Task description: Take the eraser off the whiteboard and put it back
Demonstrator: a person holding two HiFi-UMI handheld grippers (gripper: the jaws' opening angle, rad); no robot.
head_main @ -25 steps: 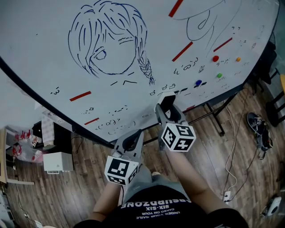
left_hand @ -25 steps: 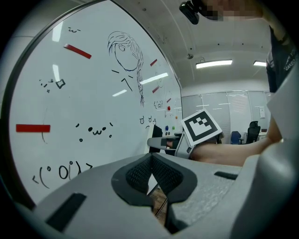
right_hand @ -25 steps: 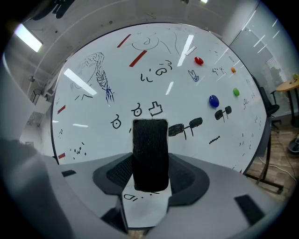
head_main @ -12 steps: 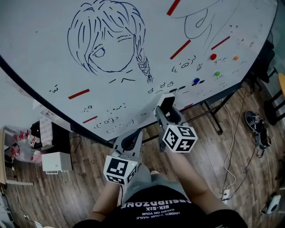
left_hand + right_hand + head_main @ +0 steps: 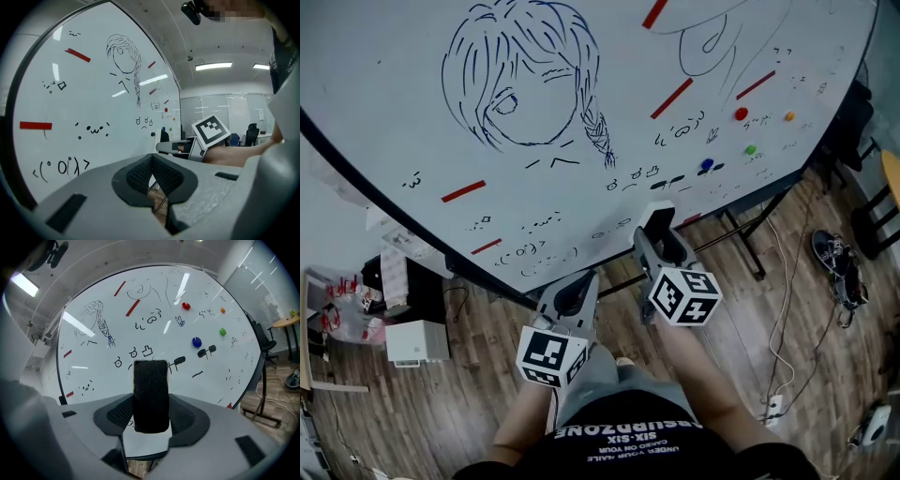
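A black felt eraser (image 5: 151,380) stands upright between the jaws of my right gripper (image 5: 151,417), which is shut on it. In the head view the eraser (image 5: 657,217) is at the tip of the right gripper (image 5: 657,228), just in front of the lower part of the whiteboard (image 5: 581,56) and below some black doodles; whether it touches the board I cannot tell. My left gripper (image 5: 573,292) is lower and to the left, near the board's bottom edge. In the left gripper view its jaws (image 5: 152,174) meet with nothing between them.
The whiteboard (image 5: 211,376) bears a drawn girl's head (image 5: 520,80), red strips and red (image 5: 741,113), blue (image 5: 706,165) and green (image 5: 750,149) magnets. Below it are stand legs (image 5: 748,246), a white box (image 5: 417,339), shoes (image 5: 836,267) and cables on the wooden floor.
The right gripper with the eraser has drawn a little down and to the right in the picture, away from the doodles. The left gripper has stayed where it was.
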